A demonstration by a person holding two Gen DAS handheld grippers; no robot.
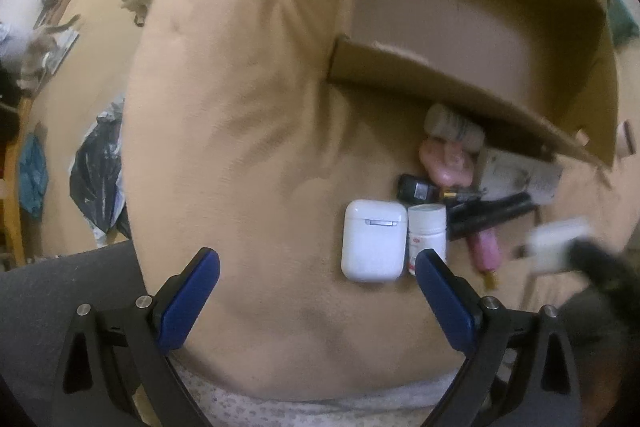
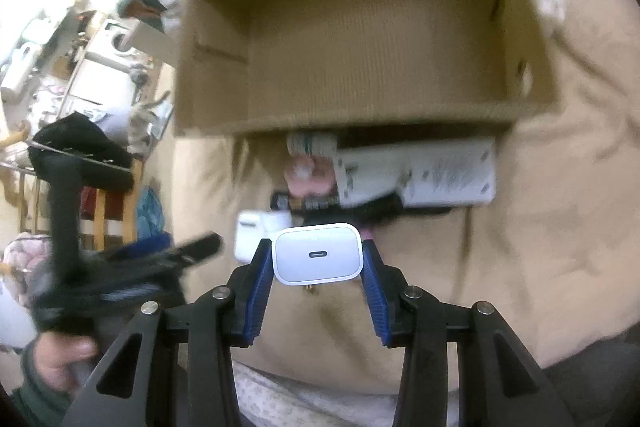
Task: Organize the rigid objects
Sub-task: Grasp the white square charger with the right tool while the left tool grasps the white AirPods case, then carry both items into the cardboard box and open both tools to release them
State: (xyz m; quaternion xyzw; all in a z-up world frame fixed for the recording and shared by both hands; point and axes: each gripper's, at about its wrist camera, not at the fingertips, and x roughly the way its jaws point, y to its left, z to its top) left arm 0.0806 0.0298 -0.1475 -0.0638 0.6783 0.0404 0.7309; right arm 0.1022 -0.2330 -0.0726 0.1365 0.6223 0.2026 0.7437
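Your right hand-held gripper (image 2: 318, 259) is clamped on the white charger (image 2: 317, 253), lifted clear of the tan bedcover (image 2: 540, 247). The cardboard box (image 2: 360, 27) lies open just beyond, so carry the charger forward over its near wall, then let go. Your left hand-held gripper (image 1: 318, 263) hangs spread and empty, near the white earbud case (image 1: 373, 239).
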